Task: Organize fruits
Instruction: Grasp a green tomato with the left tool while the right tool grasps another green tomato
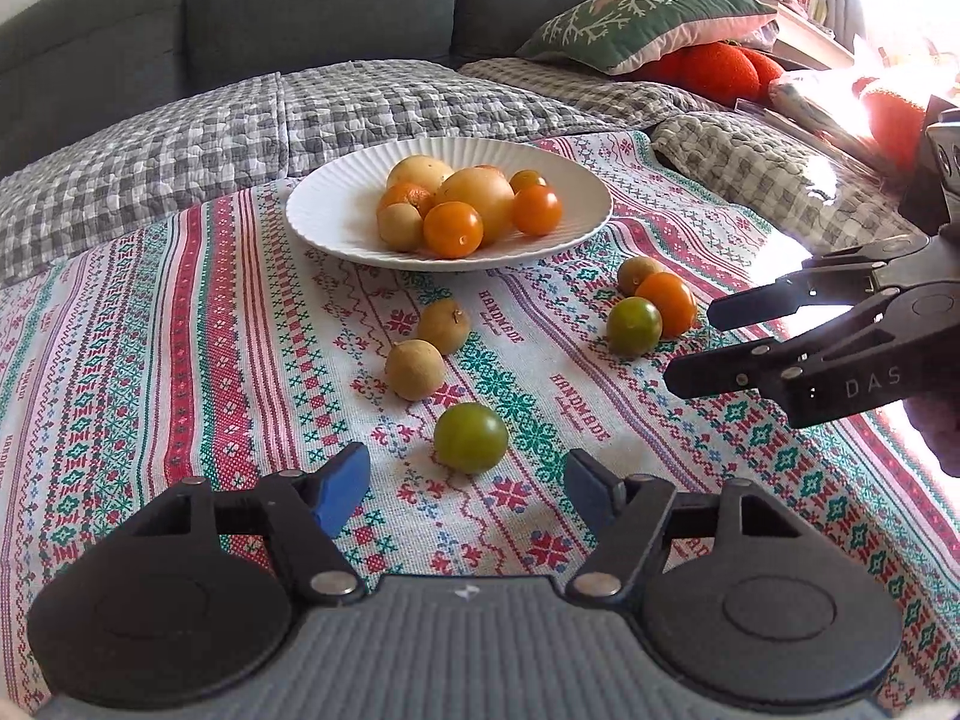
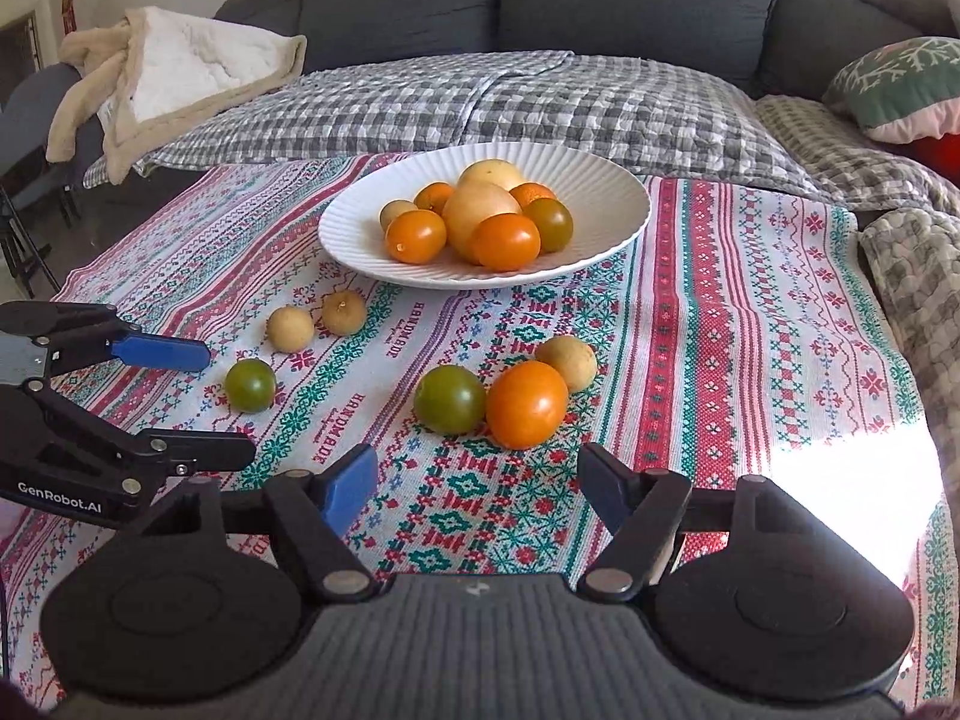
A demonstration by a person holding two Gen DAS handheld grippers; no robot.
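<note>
Both tongs gape empty: the left tongs (image 1: 468,489) frame a green tomato (image 1: 470,437) at lower centre, lined up to grab it, while the right tongs (image 2: 477,483) face a trio (image 2: 504,393) mid-frame; the plate (image 2: 606,180) waits above, half-filled.

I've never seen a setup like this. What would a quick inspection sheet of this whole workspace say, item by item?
Surface: patterned tablecloth, sunlit at its right edge.
Job's things: white plate piled with fruit; six loose on the cloth: green tomato alone, two tan fruits side by side, and a cluster of green tomato, orange tomato and tan fruit.
Clutter: nothing seen on the cloth.
Grippers: left gripper open, facing the lone green tomato; right gripper open, near the cluster.
Cables: nothing seen.
Surroundings: grey sofa, checked quilt, green cushion, beige blanket.
</note>
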